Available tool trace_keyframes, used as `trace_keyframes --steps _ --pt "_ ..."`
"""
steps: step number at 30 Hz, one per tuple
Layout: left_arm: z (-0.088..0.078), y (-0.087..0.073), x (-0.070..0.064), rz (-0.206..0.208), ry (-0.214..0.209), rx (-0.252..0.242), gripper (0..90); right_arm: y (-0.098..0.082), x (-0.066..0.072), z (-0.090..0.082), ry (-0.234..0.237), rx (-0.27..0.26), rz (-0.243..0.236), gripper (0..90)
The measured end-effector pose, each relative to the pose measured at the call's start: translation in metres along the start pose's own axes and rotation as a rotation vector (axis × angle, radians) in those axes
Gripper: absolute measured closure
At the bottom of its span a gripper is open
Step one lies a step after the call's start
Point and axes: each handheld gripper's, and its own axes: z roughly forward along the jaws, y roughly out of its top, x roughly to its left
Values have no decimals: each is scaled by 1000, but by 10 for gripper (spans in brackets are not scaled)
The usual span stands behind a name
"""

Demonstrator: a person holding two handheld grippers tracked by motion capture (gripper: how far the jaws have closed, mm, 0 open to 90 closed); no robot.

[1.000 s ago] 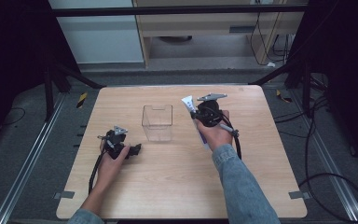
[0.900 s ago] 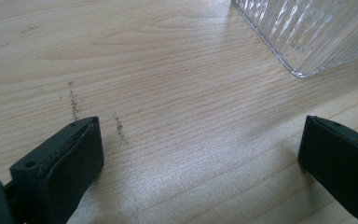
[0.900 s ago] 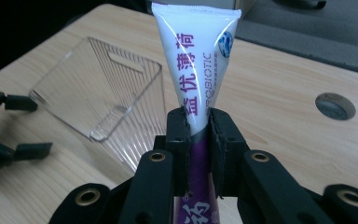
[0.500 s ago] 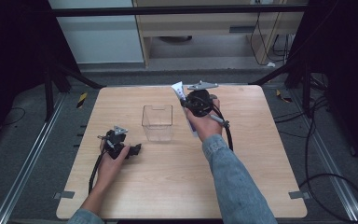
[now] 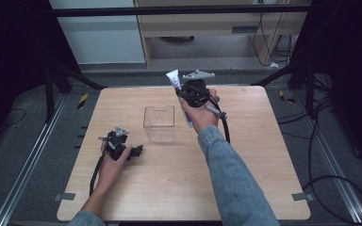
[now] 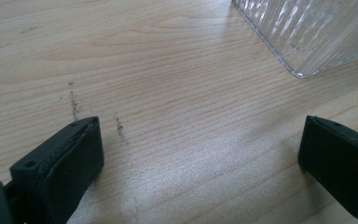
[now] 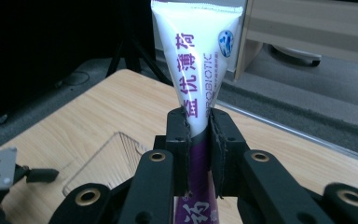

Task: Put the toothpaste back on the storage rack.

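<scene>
My right gripper (image 5: 183,92) is raised over the far middle of the table, shut on a white and purple toothpaste tube (image 5: 174,80). In the right gripper view the tube (image 7: 197,51) stands upright, its flat crimped end on top, pinched between the two black pads (image 7: 177,140). A clear ribbed plastic box (image 5: 159,123) stands open-topped on the table, just left of and below that gripper. My left gripper (image 5: 139,150) rests on the table at the left, open with nothing between its jaws. In the left gripper view the box's corner (image 6: 307,32) lies ahead to the right.
The wooden table (image 5: 264,160) has bare room at the right and front. Black cables (image 5: 224,125) trail from both grippers. Metal rails (image 5: 23,160) and a dark floor surround the table; a desk and cabinet stand beyond the far edge.
My right gripper has risen with the tube and shifted left, toward the space above the clear box. The left gripper has stayed where it was.
</scene>
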Motion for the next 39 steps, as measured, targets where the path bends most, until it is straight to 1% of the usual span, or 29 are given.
trace_keyframes --steps 3,6,11,13,15,16,18,19,20,21,22,23,24,26,27,29,30,34,39 --pt "0 0 0 0 0 0 0 4 3 1 4 -11 1 792" --pt "0 0 0 0 0 0 0 11 10 4 14 -33 0 791" --pt "0 0 0 1 0 0 0 18 15 9 20 -54 -6 791" --pt "0 0 0 0 0 0 0 22 17 15 23 -84 2 791" --pt "0 0 0 0 0 0 0 23 19 17 28 -91 8 791" --pt "0 0 0 0 0 0 0 25 23 23 28 -106 2 791" --pt "0 0 0 0 0 0 0 27 28 29 35 -119 -3 791" --pt "0 0 0 0 0 0 0 27 28 29 35 -119 -3 791" --pt "0 0 0 1 1 0 0 29 34 34 43 -125 -7 791" --pt "0 0 0 1 1 0 0 29 34 34 43 -125 -7 791" --pt "0 0 0 3 2 -1 0 31 40 39 46 -133 -21 791" --pt "0 0 0 3 2 -1 0 31 40 39 46 -133 -21 791" --pt "0 0 0 2 2 -1 0 31 46 44 51 -138 -37 791" --pt "0 0 0 2 2 -1 0 31 50 49 55 -141 -44 791" --pt "0 0 0 2 2 -1 0 31 50 49 55 -141 -44 791" --pt "0 0 0 1 1 -2 0 31 52 54 54 -147 -44 791" --pt "0 0 0 3 0 0 0 29 52 58 43 -158 -47 790" --pt "0 0 0 1 0 1 0 24 51 65 42 -169 -41 790" --pt "0 0 0 0 0 1 0 19 54 69 42 -174 -46 790"
